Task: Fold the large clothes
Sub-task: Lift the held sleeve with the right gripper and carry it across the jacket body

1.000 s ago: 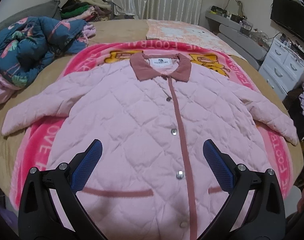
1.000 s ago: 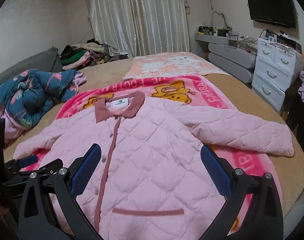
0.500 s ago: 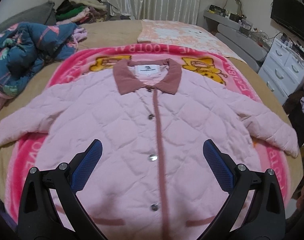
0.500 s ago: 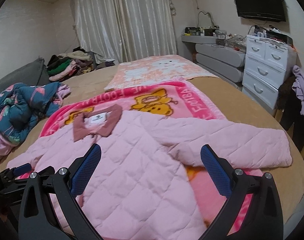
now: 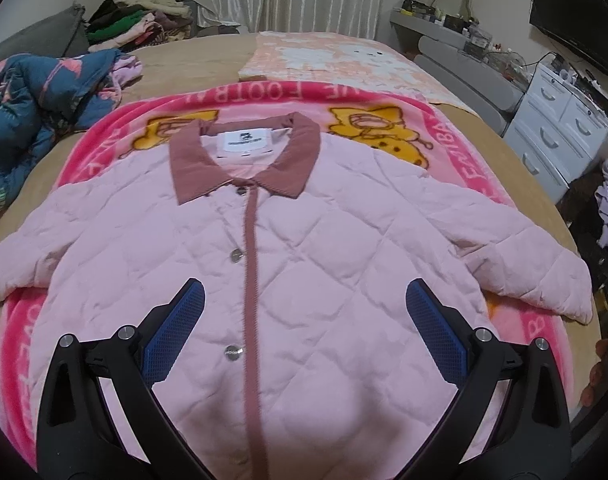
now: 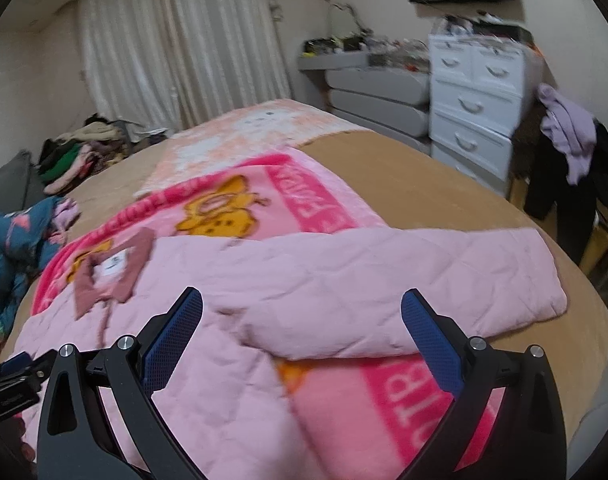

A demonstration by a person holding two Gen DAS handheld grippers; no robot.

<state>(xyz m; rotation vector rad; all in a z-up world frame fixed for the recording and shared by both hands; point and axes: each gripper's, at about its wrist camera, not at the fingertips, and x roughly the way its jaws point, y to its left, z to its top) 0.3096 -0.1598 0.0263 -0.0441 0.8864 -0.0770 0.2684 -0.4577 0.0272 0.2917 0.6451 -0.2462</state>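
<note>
Swinging right, the right hand-held gripper (image 6: 302, 312) was brought over the pink quilted jacket's (image 5: 288, 264) right sleeve (image 6: 403, 280), spread on the bed; both hand-held grippers, left (image 5: 304, 304) included, gaped empty, so a sleeve fold seemed next.

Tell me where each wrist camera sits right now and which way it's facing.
Left wrist: above the pink jacket's front, facing its collar; open left gripper and fingertips of a hand show.
Right wrist: blurred, facing the jacket's right sleeve; open right gripper shows, the left gripper at lower left.
Shared: jacket, collar, pink blanket.
</note>
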